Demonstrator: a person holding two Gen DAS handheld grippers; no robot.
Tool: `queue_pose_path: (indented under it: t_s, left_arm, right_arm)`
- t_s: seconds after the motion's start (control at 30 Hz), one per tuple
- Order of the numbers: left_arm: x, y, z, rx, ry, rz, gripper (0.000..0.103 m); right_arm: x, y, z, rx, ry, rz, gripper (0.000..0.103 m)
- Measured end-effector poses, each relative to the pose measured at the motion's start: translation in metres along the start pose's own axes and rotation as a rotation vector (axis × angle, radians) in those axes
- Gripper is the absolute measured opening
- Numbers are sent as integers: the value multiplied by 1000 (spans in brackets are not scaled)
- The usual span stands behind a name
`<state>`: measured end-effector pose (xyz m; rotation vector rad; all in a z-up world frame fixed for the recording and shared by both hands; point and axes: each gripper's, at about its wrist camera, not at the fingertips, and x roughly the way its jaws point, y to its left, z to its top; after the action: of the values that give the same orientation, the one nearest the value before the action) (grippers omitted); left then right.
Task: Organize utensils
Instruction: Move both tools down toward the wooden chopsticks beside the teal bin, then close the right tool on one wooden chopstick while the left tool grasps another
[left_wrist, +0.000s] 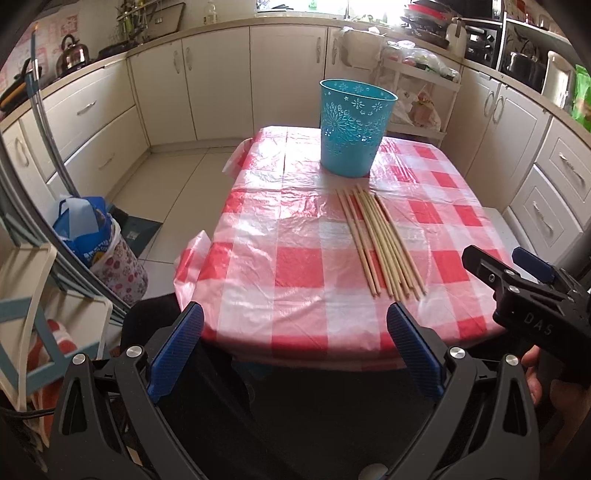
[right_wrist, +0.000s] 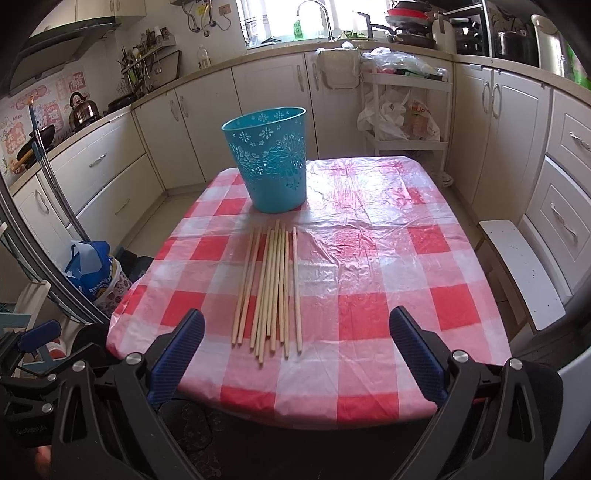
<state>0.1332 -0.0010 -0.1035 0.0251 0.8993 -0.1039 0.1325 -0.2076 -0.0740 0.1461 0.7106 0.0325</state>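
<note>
Several wooden chopsticks (left_wrist: 380, 240) lie side by side on the red-and-white checked table (left_wrist: 295, 266), also in the right wrist view (right_wrist: 271, 288). A teal perforated bin (left_wrist: 352, 127) stands upright just behind them, seen in the right wrist view too (right_wrist: 271, 158). My left gripper (left_wrist: 295, 347) is open and empty, held at the table's near edge, left of the chopsticks. My right gripper (right_wrist: 297, 350) is open and empty at the near edge, its fingers just short of the chopsticks' near ends. It shows from the side in the left wrist view (left_wrist: 509, 273).
The table (right_wrist: 388, 295) stands in a kitchen with cream cabinets all round. A white bench (right_wrist: 521, 266) sits to its right, a white trolley (right_wrist: 406, 107) with bags behind it. A blue bag (left_wrist: 85, 229) and a floral bin stand on the floor at left.
</note>
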Motion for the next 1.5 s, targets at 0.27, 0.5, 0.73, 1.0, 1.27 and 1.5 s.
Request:
queue_pose_path:
  t_s: [0.27,0.5,0.73,1.0,1.27,1.5]
  left_arm:
    - [66,-6,36,-6,42,13,95]
    - [115,-22,66,14,53,31,95]
    - [160,-38,82,35,99,29,95]
    - [189,-40,92,38,119,60,95]
    - [210,-46,94,80,127,58,95]
    - [217,-53,100,138,128,32,91]
  right_arm:
    - [60,-4,20,-54,70,36,69]
    - [98,-8,26,-63,126,53,49]
    - [135,-9,30,-105,181,41,28]
    - [161,-7,35,-128,211,39,27]
    - [173,-6,40,-175,218,25,16]
    - [180,-13,48,-161,256,68,9]
